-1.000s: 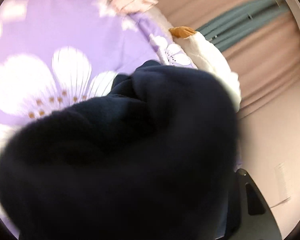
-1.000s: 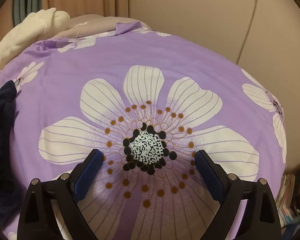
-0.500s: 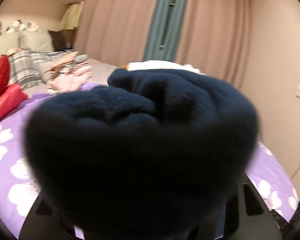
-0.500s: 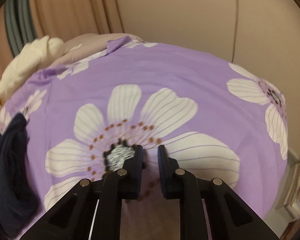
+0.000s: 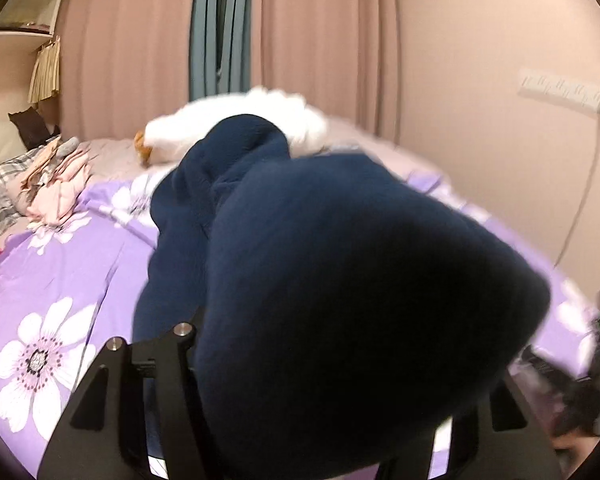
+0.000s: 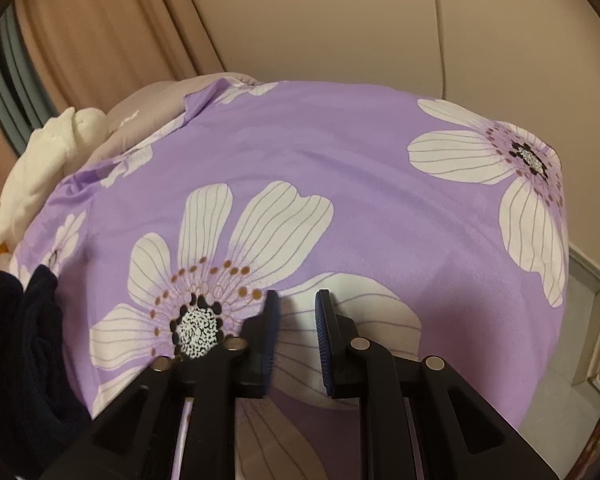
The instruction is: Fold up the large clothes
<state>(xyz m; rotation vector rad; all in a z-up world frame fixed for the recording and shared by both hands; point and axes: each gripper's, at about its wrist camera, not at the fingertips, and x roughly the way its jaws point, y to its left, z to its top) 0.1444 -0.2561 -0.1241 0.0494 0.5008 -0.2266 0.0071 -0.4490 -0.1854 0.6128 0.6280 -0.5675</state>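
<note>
While the left gripper [image 5: 300, 420] is clamping the bunched navy garment [image 5: 340, 280] above the bed [image 5: 60, 272] and the right gripper [image 6: 296, 332] is hanging nearly closed, empty, over its near edge, the trailing fabric is risking a crooked, snagged fold.

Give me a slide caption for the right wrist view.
Right claw, nearly shut and empty, over the purple flowered bedsheet; dark garment at left edge.

Warm, dim indoor light; left view motion-blurred, right view sharp, both edges fisheye-bent and vignetted.
</note>
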